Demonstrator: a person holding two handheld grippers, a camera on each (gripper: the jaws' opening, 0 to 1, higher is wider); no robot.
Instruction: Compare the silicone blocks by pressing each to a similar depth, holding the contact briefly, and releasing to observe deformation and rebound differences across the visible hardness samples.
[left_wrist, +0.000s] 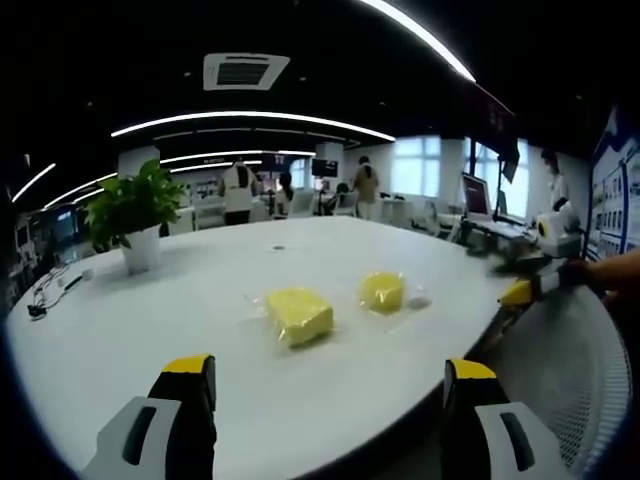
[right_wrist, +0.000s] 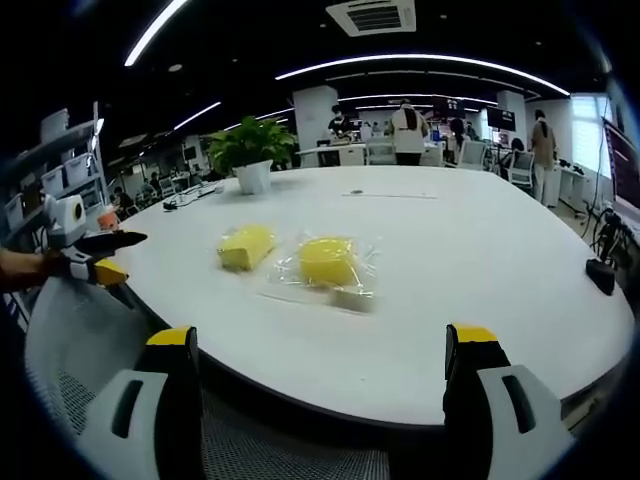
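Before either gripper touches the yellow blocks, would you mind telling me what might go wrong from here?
1. Both yellow blocks lie loose in clear wrap on the smooth white table, so a press may slide them rather than compress them.
2. The wrap could crinkle and mask rebound.
3. The left gripper and right gripper are open and off the table edge; approaching from opposite sides, they might collide over the closely spaced blocks.
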